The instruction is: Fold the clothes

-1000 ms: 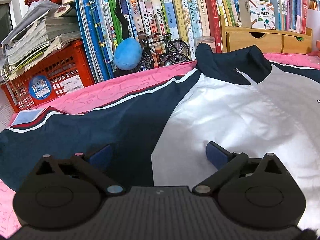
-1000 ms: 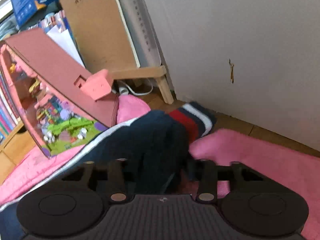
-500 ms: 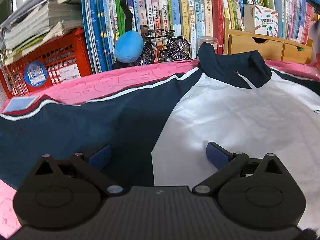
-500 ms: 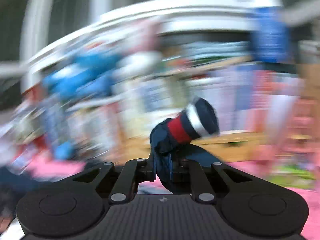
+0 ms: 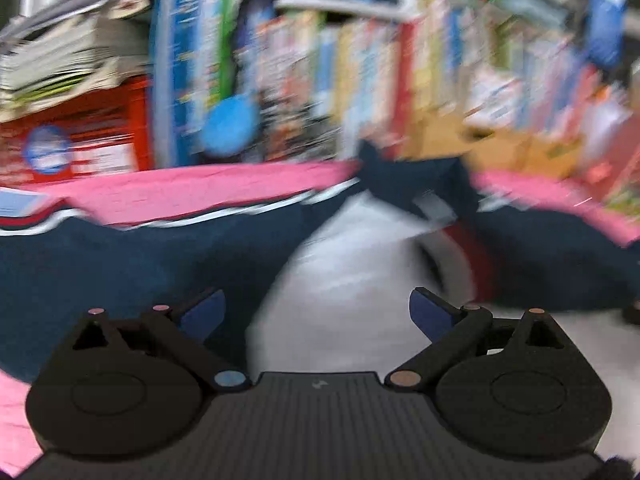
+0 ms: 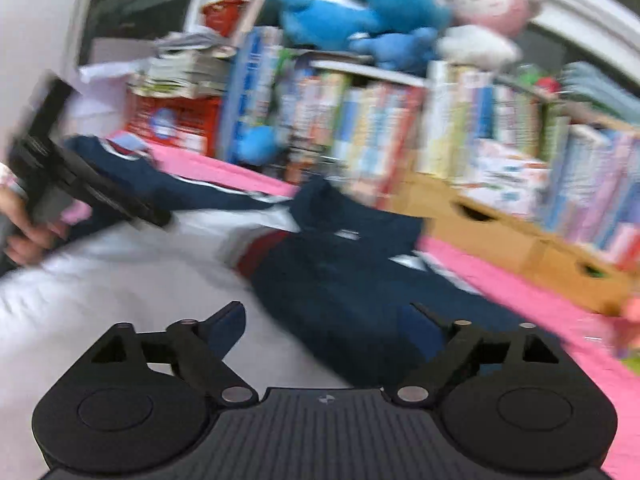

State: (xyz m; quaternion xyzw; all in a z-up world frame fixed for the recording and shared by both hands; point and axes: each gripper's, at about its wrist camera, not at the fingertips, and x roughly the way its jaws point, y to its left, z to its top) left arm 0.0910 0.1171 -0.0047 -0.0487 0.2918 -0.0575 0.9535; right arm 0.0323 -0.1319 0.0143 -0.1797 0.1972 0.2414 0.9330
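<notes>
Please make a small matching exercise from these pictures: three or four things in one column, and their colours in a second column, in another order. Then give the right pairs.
Things:
1. jacket sleeve
2. cloth under the jacket
3. crate
4. drawer box

Colours:
A. red
B. light wood
C. navy
D. pink

Pairs: 1-C, 2-D, 3-A, 4-B

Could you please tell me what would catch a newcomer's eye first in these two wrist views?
First, the navy and white jacket spread over the pink cloth, with one navy sleeve folded across its white front. Behind it stands a packed row of books, with a blue plush toy and a pink one on top. In the foreground, the right hand-held gripper is opening, nothing between its jaws.
</notes>
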